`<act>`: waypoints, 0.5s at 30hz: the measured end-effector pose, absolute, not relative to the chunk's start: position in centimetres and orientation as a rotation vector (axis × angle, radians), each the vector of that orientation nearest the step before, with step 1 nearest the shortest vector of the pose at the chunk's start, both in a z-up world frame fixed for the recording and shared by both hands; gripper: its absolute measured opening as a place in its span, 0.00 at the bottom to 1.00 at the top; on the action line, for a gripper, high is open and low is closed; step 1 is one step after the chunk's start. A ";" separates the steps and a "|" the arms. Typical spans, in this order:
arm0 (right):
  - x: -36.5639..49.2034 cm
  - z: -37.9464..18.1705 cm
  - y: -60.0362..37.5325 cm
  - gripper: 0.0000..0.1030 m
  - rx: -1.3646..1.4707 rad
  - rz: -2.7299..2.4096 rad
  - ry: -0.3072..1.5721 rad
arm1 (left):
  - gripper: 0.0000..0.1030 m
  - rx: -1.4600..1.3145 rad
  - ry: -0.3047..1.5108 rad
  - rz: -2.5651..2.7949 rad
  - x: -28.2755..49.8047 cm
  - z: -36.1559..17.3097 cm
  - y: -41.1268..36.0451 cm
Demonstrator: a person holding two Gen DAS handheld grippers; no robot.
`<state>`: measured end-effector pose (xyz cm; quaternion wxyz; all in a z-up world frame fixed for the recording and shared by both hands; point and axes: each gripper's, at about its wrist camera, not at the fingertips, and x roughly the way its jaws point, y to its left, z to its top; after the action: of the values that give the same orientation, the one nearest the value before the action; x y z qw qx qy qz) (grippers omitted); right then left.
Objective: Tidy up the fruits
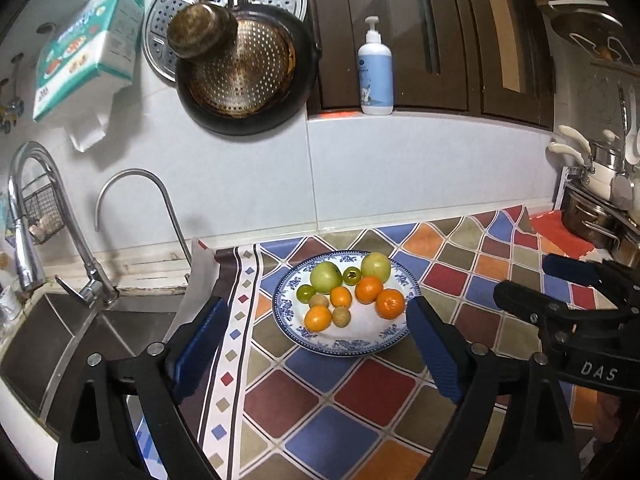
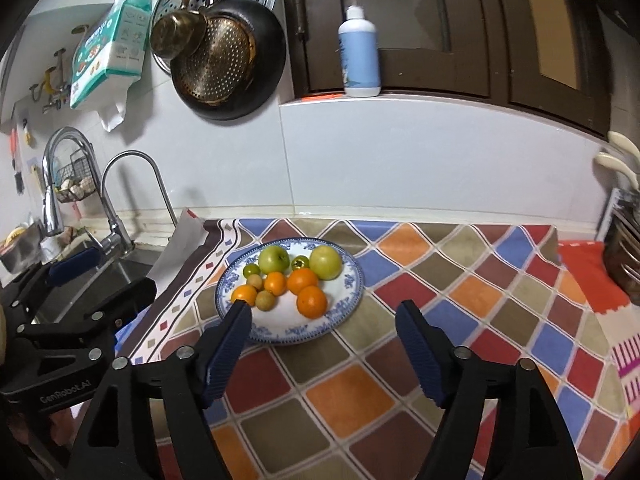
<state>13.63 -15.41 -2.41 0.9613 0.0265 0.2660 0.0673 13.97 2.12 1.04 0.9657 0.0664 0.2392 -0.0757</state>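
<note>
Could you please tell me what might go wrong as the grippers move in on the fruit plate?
1. The fruits touch in a tight cluster on the plate; gripping one orange may roll its neighbours off.
2. The left gripper and right gripper, both open, point at the same plate and could collide.

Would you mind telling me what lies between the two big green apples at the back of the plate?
A small dark green fruit sits between the left apple and the right apple on the plate; both wrist views show it.
</note>
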 end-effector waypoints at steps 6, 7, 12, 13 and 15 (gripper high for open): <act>10.9 -2.3 -16.7 0.82 0.064 0.097 0.530 | 0.96 0.129 0.475 -0.148 11.7 1.6 1.3; 10.5 -2.3 -16.9 0.82 0.062 0.093 0.530 | 0.98 0.132 0.474 -0.148 11.2 1.6 1.1; 8.8 -2.3 -18.0 0.83 0.072 0.078 0.533 | 1.00 0.133 0.481 -0.154 9.8 1.5 0.4; 8.5 -2.3 -18.2 0.83 0.075 0.077 0.536 | 1.00 0.132 0.484 -0.157 9.6 1.6 0.3; 7.9 -2.4 -18.4 0.83 0.082 0.075 0.541 | 1.00 0.131 0.488 -0.159 9.1 1.6 0.0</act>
<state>7.94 -18.43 -2.42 0.9621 0.0404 0.2670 0.0370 9.09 0.00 1.61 0.9652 0.0649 0.2410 -0.0784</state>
